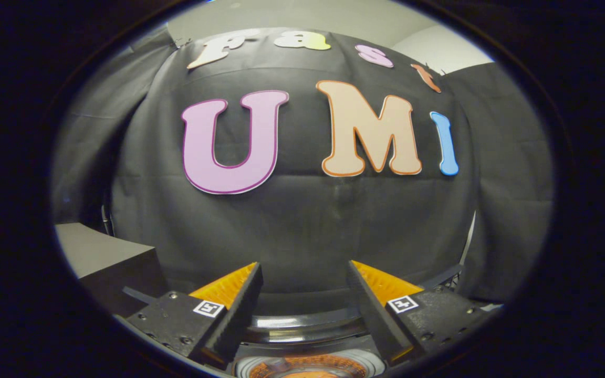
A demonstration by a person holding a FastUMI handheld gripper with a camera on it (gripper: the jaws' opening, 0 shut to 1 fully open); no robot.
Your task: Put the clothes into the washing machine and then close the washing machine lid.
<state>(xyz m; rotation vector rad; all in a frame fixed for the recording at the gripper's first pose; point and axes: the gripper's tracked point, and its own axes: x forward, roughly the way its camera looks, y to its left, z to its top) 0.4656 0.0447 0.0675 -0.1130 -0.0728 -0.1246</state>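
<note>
Tongs (302, 273) gape wide, holding nothing, above the washing machine (308, 331) rim, facing the black cloth wall (302, 220).

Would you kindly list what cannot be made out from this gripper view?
- Washing machine: mostly cut off below the open gripper; whether its lid is open is unclear.
- Orange thing in the round opening: cropped, so whether it is clothing is unclear.
- Grey box beside the fingers: partly cut off.
</note>
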